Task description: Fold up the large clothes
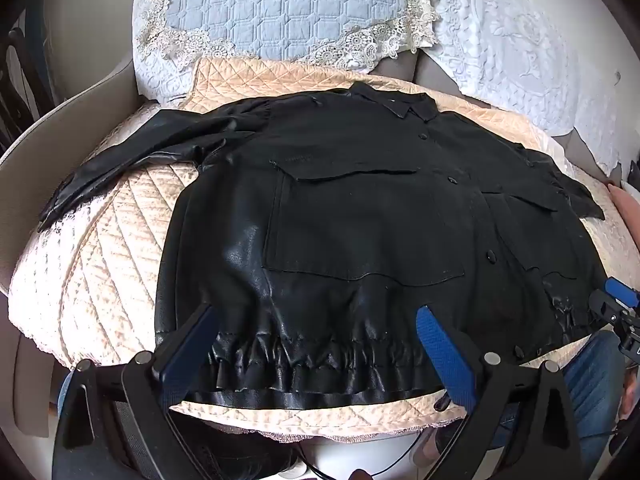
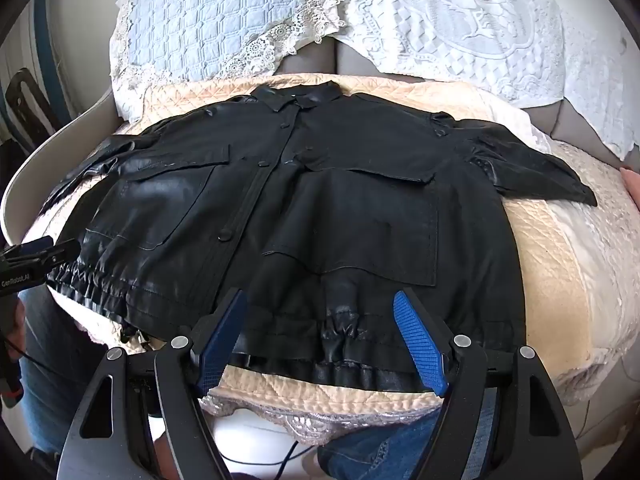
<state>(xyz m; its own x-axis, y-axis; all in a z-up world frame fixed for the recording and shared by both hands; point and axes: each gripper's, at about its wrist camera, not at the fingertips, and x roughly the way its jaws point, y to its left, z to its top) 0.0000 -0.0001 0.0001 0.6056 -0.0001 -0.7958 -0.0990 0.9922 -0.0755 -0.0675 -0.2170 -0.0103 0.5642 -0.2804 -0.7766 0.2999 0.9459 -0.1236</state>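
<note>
A black leather-look jacket [image 1: 360, 216] [image 2: 304, 208] lies spread flat, front up and buttoned, on a peach quilted cover [image 1: 120, 248] [image 2: 552, 248]. Its collar points away from me and the gathered hem lies nearest me. One sleeve [image 1: 132, 164] stretches out to the left, the other sleeve [image 2: 532, 172] to the right. My left gripper [image 1: 316, 320] hovers open above the hem's left half, nothing between its blue pads. Open as well, my right gripper [image 2: 320, 304] hangs over the hem's right half. Each gripper shows at the edge of the other's view: right gripper [image 1: 616, 304], left gripper [image 2: 36, 256].
A pale blue quilted cushion with lace trim [image 1: 288, 8] [image 2: 208, 20] and a white lace throw [image 1: 516, 52] [image 2: 472, 20] cover the sofa back behind the jacket. A person's legs in blue jeans [image 1: 592, 380] [image 2: 380, 452] are below the seat's front edge. A grey armrest [image 1: 52, 120] curves on the left.
</note>
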